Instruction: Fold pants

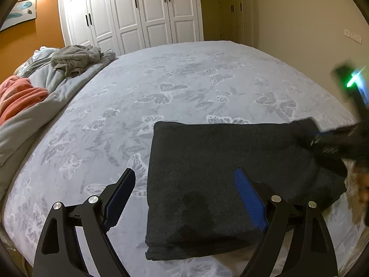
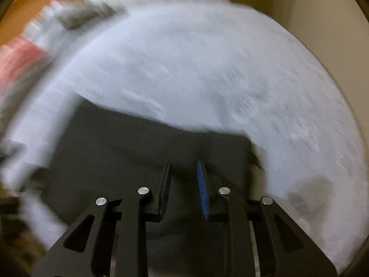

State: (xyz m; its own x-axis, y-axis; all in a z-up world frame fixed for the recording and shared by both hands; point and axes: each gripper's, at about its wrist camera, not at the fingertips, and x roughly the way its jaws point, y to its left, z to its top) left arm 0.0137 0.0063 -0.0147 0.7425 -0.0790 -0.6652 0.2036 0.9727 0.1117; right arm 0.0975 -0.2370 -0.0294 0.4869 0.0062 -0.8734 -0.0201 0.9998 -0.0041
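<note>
White wardrobe (image 1: 129,11), orange wall (image 1: 30,34)

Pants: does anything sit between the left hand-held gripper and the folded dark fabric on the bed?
Nothing visible. The left hand-held gripper hangs open right over the pants, one finger above the fabric, the other above bare bed beside its edge. The piled bedding lies well off to the side.

Light: warm indoor, dimmish, soft shadows
Left wrist view: sharp, fisheye bend + dark corners
Right wrist view: heavy motion blur throughout, bed (image 2: 196,69) smeared
</note>
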